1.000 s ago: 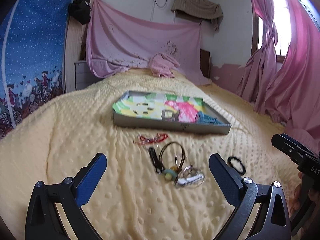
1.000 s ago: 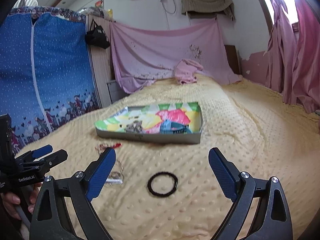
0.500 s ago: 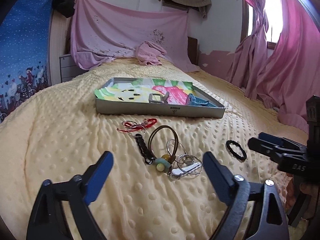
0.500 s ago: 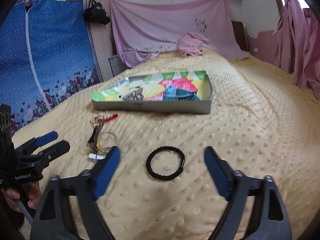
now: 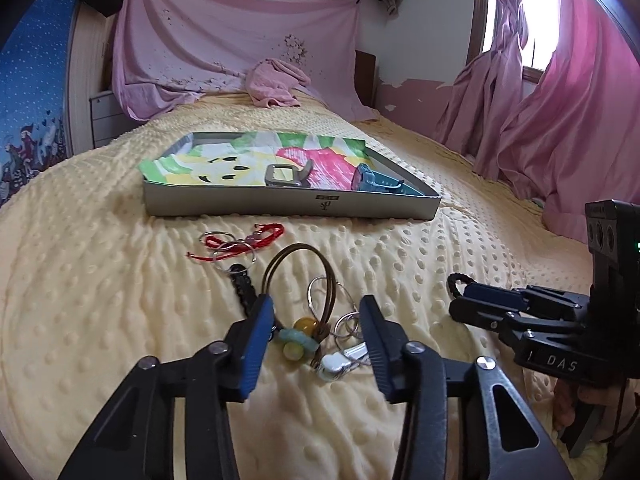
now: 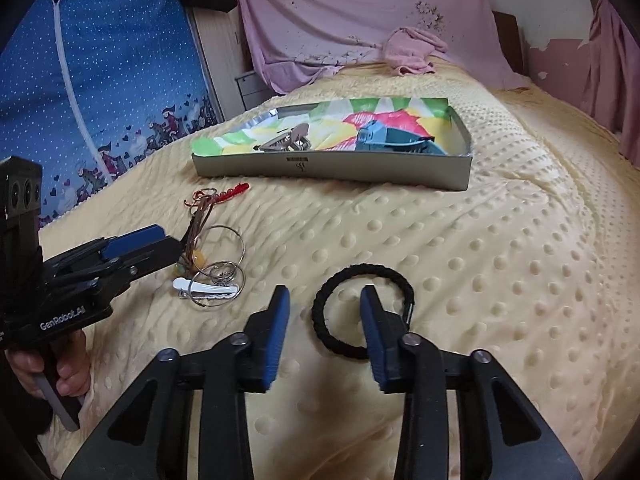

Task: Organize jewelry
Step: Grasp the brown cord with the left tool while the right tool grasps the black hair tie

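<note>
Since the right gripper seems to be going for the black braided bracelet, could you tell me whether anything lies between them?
Nothing visible does. The right gripper, fingers just closing, sits at the black braided bracelet on bare yellow blanket; the jewelry pile lies off to the left.

In the left wrist view we lose most of the black braided elastic loop (image 5: 456, 280) behind the right tool (image 5: 466, 304), so only a short curve of it shows. The left tool (image 5: 316, 322) covers the near end of the black braided cord (image 5: 242, 286) and part of the heap of thin metal rings (image 5: 348, 322). We cannot tell what the small yellow and pale green beads (image 5: 298, 338) belong to. In the right wrist view the right tool's fingers (image 6: 378, 332) hide a stretch of the loop's near rim, and the left tool (image 6: 160, 246) hides the near end of the brown cord bracelet (image 6: 202, 216). The grey buckle-like piece (image 6: 286, 140) in the shallow grey cardboard tray (image 6: 332, 168) is too small to identify. The hand (image 6: 60, 372) on the left handle is cut off at the edge.
</note>
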`<state>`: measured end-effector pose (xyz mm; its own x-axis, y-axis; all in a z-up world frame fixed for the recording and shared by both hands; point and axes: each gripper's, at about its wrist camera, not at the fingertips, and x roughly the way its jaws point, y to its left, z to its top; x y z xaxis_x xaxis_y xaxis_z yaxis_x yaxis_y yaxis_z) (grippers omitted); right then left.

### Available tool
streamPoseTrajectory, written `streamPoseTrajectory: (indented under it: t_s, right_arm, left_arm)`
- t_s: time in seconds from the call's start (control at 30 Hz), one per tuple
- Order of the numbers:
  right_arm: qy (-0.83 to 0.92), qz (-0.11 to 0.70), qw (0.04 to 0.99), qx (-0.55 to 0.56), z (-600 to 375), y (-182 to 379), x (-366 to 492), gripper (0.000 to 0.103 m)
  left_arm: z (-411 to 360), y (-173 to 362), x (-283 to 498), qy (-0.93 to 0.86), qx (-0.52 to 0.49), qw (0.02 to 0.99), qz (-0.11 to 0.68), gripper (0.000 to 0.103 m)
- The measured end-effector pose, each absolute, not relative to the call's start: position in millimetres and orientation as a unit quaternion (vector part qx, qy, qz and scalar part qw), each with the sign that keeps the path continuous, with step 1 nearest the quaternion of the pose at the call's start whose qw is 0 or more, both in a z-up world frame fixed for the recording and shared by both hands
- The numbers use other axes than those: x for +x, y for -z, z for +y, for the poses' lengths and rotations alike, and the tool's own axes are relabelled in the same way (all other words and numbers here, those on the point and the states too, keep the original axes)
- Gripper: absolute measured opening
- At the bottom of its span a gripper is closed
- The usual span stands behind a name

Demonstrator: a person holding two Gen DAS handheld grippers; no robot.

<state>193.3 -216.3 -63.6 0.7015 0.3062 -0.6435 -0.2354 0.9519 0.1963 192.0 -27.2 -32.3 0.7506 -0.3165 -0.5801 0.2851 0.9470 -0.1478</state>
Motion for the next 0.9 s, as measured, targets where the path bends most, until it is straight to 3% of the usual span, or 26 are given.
streamPoseTrajectory:
  t_s: [0.33,0.43,0.9]
  right_arm:
    - [-0.162,0.366,0.915,0.058,-212.2,69.5,200.6,0.010]
    - [-0.169,0.361,0.915,0.058,-211.0,67.8,198.9,0.006]
    - [-0.185,0.282,0.939,0.064,-219.0,14.6,203.6,0.005]
  left_arm:
    - [-38.8,35.3,200.1,0.178,-0.015,0.929,0.324,0.008]
    - [-38.8,32.8,196.6,0.179,-0.014,0.931,0.318,0.005]
    - [-24.0,-13.6,213.0,0.214,-0.074,0.931,0.286,0.003]
